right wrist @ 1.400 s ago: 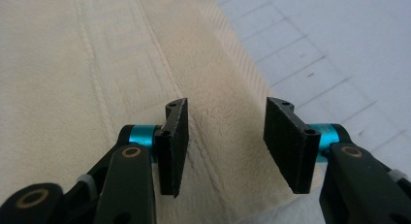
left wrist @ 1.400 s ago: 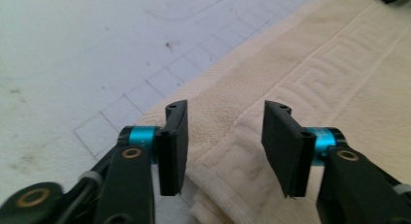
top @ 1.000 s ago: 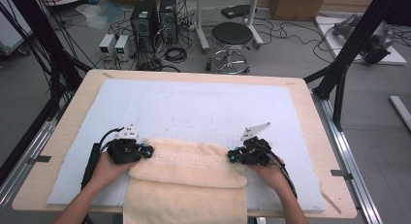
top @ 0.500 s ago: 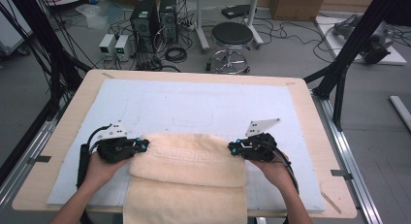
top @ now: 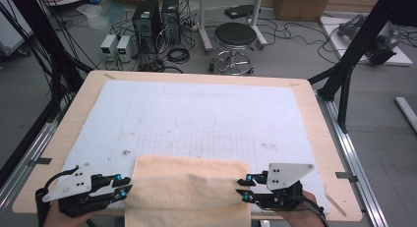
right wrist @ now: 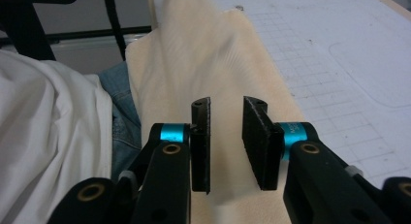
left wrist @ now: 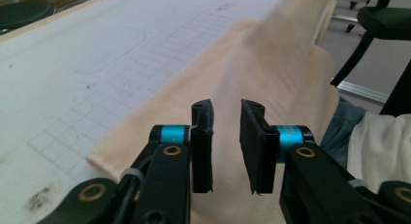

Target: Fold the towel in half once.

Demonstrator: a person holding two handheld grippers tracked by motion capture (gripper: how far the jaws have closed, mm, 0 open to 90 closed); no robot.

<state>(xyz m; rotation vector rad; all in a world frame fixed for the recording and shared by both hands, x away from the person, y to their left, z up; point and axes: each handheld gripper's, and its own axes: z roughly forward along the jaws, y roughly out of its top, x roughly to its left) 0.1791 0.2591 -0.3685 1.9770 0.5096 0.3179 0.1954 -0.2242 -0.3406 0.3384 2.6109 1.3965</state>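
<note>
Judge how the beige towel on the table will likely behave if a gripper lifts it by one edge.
The towel will probably sag, not hold shape: it already drapes over the table edge and rumples in folds. Its ribbed, terry-like surface suggests little slipping. It looks light, but being folded double, one layer may peel away.

Each tool (left wrist: 225,146): 2 black jaws, cyan collars, brass screws, grey 3-cornered plate.

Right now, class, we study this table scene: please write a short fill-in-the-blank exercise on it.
1. The towel hangs over the table's ____ edge.
2. In the left gripper view, the left claw has its jaws ____.
3. The right claw sits at the towel's ____ side.
4. On the floor beyond the table stands a round black ____.

Missing words: near; open; right; stool
</note>
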